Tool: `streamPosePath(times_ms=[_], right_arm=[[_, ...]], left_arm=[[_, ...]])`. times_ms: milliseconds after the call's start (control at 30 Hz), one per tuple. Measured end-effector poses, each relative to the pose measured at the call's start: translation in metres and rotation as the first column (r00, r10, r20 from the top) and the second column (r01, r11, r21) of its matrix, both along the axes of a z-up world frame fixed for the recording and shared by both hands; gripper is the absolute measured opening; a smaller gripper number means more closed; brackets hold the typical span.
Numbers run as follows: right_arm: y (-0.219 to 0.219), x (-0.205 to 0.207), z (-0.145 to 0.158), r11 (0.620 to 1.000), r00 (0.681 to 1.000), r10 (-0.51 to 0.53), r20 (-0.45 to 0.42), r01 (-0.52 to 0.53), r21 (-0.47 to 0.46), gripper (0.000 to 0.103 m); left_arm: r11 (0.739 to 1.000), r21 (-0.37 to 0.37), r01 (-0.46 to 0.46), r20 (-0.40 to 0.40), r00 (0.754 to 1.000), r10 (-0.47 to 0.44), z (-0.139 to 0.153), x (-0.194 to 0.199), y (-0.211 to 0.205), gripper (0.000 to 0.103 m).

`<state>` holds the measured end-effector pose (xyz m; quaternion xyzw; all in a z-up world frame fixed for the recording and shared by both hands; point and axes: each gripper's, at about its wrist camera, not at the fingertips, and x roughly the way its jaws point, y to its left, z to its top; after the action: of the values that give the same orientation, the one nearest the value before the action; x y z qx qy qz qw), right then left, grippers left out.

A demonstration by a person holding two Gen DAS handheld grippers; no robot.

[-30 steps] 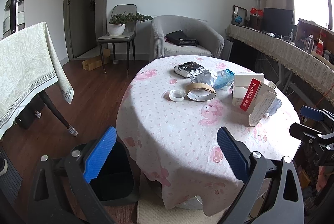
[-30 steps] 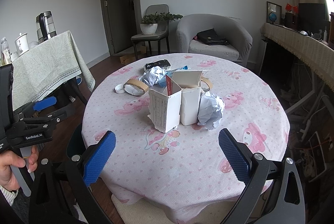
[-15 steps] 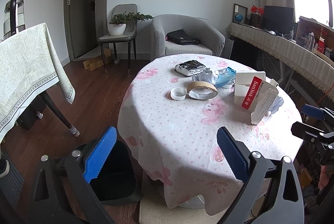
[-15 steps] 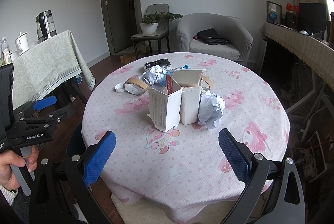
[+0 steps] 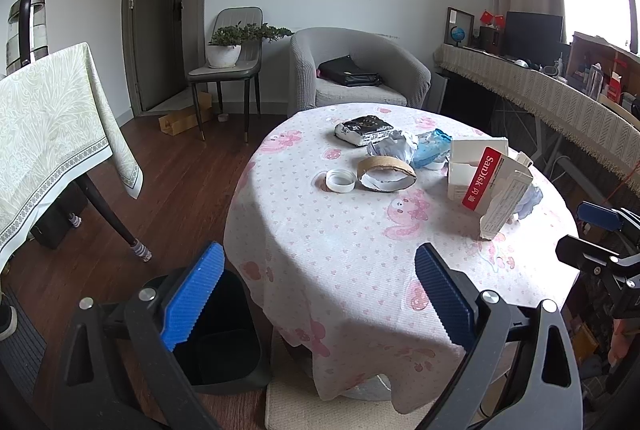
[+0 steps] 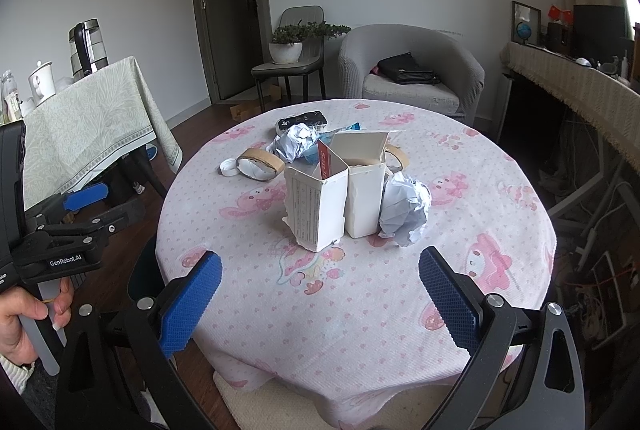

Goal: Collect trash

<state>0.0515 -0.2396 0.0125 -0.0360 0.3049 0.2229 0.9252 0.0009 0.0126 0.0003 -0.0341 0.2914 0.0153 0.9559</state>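
Note:
Trash lies on a round table with a pink-print cloth (image 6: 360,310): two open white cartons (image 6: 320,209) (image 5: 496,189), a crumpled paper ball (image 6: 404,209), a second paper ball (image 6: 296,141) (image 5: 392,147), a cardboard tape ring (image 6: 260,165) (image 5: 386,171), a white lid (image 5: 340,181) and a dark foil packet (image 5: 364,127). A black bin (image 5: 216,342) stands on the floor at the table's left. My left gripper (image 5: 316,294) is open above the bin and table edge. My right gripper (image 6: 320,298) is open, short of the cartons, holding nothing.
A second table with a green cloth (image 5: 48,133) stands at the left. Behind are a chair with a potted plant (image 5: 228,49), a grey armchair (image 5: 356,69) and a long sideboard (image 5: 560,101) at the right. A hand (image 6: 24,318) holds the left gripper.
The left gripper's view has drifted slightly left and back, so the table sits a little further right. The right gripper's view is almost unchanged. Both stay open.

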Motion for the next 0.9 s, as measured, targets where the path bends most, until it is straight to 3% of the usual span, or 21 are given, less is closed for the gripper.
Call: streamPosePath(times_ms=[900], right_arm=[[0.0007,0.0006,-0.0013,1.000,1.000,0.001,-0.005,-0.001,0.000,0.100]], left_arm=[[1.000,-0.007,0.005,-0.006,1.000,-0.005,0.0008,0.0007,-0.0016,0.093]])
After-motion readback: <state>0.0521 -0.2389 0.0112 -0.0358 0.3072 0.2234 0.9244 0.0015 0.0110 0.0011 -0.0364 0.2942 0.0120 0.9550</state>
